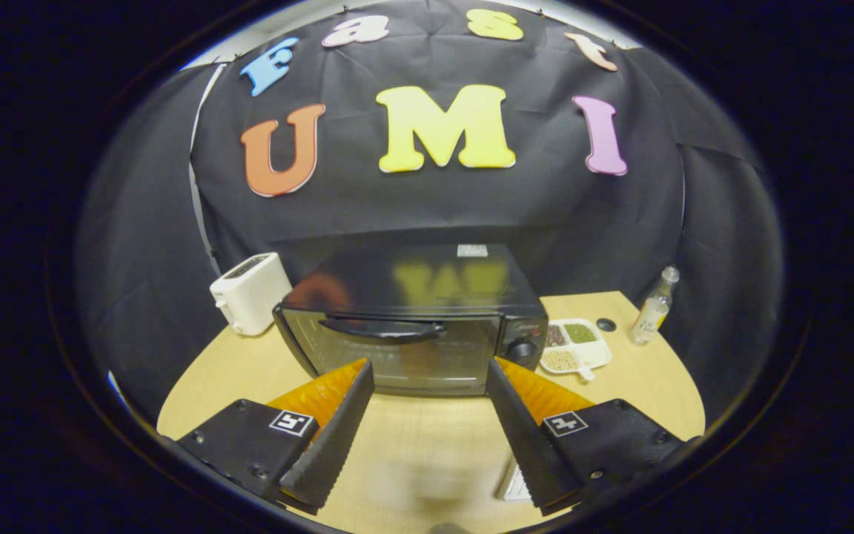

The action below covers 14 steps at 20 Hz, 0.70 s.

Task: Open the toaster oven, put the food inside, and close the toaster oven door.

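Gripper view: gripper fingers spread wide, nothing btwn them, over near edge of table. Toaster oven just ahead of fingertips, mid-table toward far edge, door closed, handle across top of door. Food tray touching/just beside oven's right side. White toaster at far-left edge. Clear bottle near far-right corner.

Even overhead light falls on the wooden table, leaving the cloth backdrop dim, while the toaster oven throws back soft reflections off its glossy top and a faint sheen off its glass door. Fisheye distortion bows the table's rim and darkens the margins. The open gripper fingers look sharp; a soft blurred shadow lies between them.
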Tool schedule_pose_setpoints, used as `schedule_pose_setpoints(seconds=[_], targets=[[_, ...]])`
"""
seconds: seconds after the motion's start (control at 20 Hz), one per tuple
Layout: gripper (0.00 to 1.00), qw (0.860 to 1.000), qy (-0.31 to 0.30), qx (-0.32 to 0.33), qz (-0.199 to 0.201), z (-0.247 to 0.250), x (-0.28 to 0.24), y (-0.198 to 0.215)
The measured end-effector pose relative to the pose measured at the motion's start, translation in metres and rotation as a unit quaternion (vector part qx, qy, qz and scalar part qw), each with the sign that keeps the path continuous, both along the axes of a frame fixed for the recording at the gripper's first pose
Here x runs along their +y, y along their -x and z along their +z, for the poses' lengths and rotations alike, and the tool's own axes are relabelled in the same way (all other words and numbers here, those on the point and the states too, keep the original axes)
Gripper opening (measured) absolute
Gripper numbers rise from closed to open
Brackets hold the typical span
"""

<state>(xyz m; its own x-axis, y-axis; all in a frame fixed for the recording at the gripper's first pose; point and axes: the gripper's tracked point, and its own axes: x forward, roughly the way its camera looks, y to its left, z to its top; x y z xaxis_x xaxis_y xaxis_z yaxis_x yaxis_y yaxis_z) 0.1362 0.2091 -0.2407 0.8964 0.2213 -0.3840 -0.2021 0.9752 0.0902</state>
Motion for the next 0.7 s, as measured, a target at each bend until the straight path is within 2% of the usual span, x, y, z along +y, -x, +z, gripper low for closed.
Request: schedule_pose_setpoints(seconds=[0.2, 0.45, 0.7], targets=[[0.97, 0.997, -0.008, -0.069, -0.019, 0.075, -0.045, 0.022], [0.98, 0.987, -0.001, -0.151, -0.053, 0.182, -0.119, 0.072], [0.98, 0.976, -0.006, -0.202, -0.087, 0.25, -0.183, 0.113]])
